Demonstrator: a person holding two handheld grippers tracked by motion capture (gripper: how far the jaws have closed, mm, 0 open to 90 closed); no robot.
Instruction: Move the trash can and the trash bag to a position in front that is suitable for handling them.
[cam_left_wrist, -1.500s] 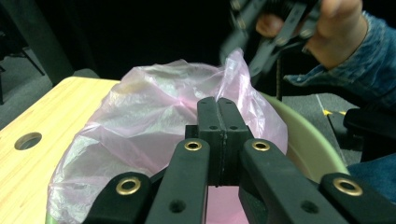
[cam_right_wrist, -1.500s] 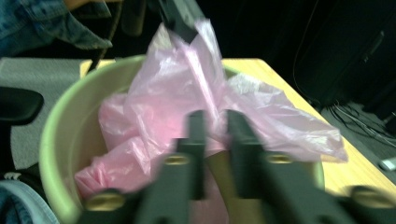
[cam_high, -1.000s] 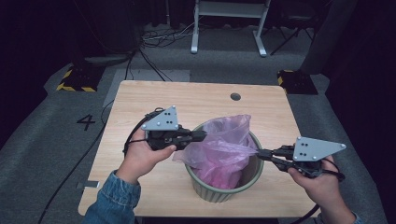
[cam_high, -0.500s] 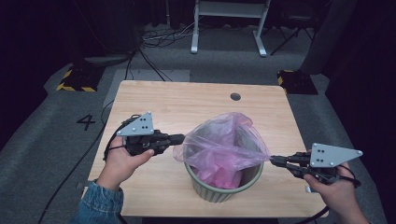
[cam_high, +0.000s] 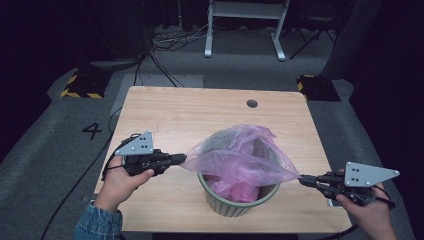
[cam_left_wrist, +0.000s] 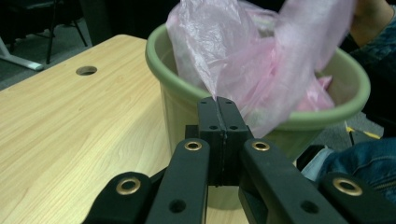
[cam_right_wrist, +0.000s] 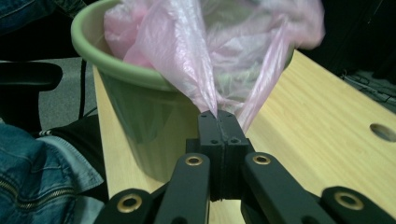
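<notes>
My left claw (cam_high: 181, 159) and right claw (cam_high: 304, 181) each pinch an edge of the thin pink bag (cam_high: 240, 160), stretched over the green bin (cam_high: 235, 206) on the counter (cam_high: 190, 115); flimsy, probably tears easily.

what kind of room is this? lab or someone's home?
Likely a lab or recording studio, not a home: grey carpet floor marked with a number 4, hazard-striped floor blocks, loose cables and a lone wooden table against dark surroundings.
</notes>
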